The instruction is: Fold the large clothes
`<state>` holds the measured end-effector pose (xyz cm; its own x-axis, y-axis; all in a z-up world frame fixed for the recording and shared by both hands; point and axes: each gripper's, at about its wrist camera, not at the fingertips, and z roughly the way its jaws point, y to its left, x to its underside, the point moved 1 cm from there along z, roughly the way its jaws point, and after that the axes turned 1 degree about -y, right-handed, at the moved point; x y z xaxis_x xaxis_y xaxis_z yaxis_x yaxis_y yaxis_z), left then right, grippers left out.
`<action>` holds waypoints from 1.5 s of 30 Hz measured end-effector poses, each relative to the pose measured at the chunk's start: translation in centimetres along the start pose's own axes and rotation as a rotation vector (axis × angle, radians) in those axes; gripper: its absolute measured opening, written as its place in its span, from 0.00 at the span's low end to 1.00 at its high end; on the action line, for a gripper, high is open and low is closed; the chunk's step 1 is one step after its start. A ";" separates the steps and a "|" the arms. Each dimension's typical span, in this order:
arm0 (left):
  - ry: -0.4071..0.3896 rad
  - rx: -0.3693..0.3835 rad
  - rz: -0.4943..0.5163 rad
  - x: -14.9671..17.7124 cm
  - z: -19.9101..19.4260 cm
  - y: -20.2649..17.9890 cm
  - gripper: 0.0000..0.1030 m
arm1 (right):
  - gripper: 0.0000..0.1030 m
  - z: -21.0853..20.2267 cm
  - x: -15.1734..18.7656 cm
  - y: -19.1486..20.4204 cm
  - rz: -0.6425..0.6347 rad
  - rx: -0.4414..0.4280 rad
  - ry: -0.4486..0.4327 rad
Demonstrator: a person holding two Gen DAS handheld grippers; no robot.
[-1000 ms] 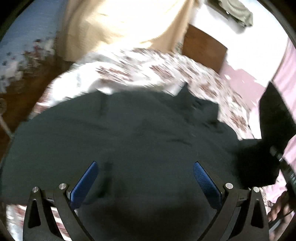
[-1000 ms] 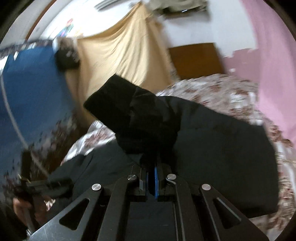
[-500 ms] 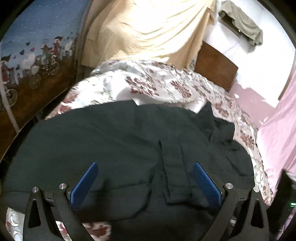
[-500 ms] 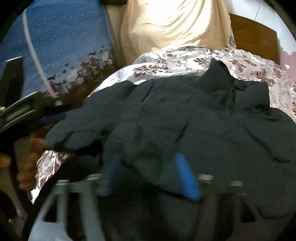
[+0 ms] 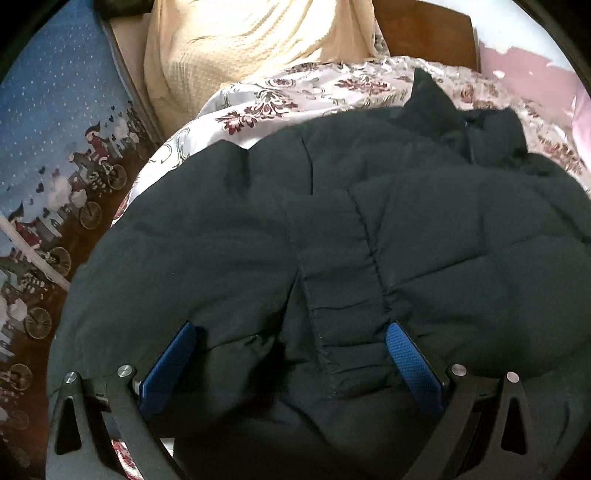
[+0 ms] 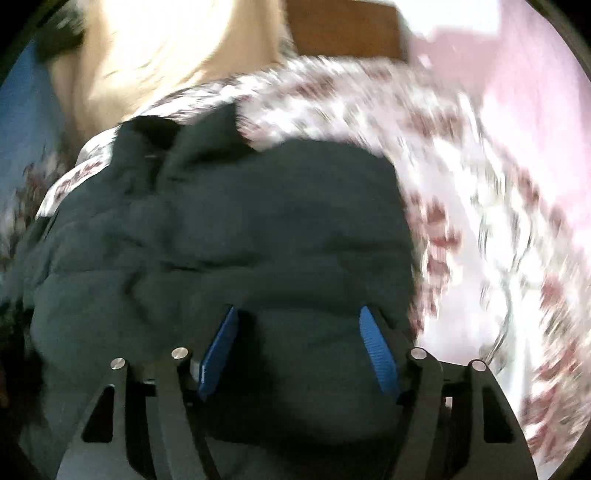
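A large dark padded jacket (image 5: 332,240) lies spread on the flowered bedspread (image 5: 295,96), collar at the far end. A folded sleeve or flap lies down its middle. My left gripper (image 5: 291,347) is open, its blue pads (image 5: 170,354) wide apart just above the jacket's near part. In the right wrist view the same jacket (image 6: 240,240) fills the left and centre, blurred by motion. My right gripper (image 6: 299,332) is open above the jacket's near right part and holds nothing.
A cream blanket (image 5: 251,48) hangs at the bed's far end beside a brown headboard (image 5: 424,33). A blue curtain with bicycle figures (image 5: 55,166) runs along the left side. A pink wall (image 6: 535,110) is on the right, with bare bedspread (image 6: 498,258) beside the jacket.
My right gripper let go of the jacket part it held lifted and has opened, then swung right over the jacket. My left gripper stayed open and moved closer over the jacket.
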<state>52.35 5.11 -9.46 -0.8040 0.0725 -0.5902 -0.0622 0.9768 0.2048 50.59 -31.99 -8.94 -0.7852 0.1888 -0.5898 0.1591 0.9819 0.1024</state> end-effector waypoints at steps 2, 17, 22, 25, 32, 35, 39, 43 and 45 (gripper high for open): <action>-0.006 -0.023 0.012 0.3 0.3 -0.4 1.00 | 0.61 1.4 0.4 -0.8 0.036 -0.059 0.025; -0.130 0.215 -0.204 2.1 -3.9 4.6 1.00 | 0.72 1.1 2.1 0.8 0.007 -0.043 -0.059; -0.097 0.306 -0.374 5.3 -6.7 11.3 1.00 | 0.79 -1.7 2.0 4.0 0.012 -0.106 -0.107; -0.057 0.292 -0.488 7.6 -7.1 16.2 1.00 | 0.81 -3.0 1.9 8.0 -0.040 -0.170 -0.116; 0.003 0.301 -0.878 13.8 -3.2 27.8 1.00 | 0.82 -3.5 2.3 19.5 -0.243 -0.225 -0.129; 0.037 0.391 -1.054 15.8 0.3 30.0 1.00 | 0.82 -3.0 3.0 24.3 -0.310 -0.207 -0.133; 0.070 0.439 -1.192 17.8 3.5 31.2 1.00 | 0.82 -1.7 2.9 29.1 -0.357 -0.141 -0.148; 0.057 0.422 -1.227 17.8 4.3 31.4 1.00 | 0.82 -0.1 2.9 31.8 -0.365 -0.082 -0.142; 0.054 0.412 -1.224 17.6 4.5 31.5 1.00 | 0.82 0.6 3.1 32.6 -0.369 -0.074 -0.136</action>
<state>38.88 38.07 -16.90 -0.3773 -0.9068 -0.1880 -0.5924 0.3923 -0.7037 53.71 0.61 -7.89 -0.6945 -0.1756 -0.6978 -0.1663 0.9827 -0.0818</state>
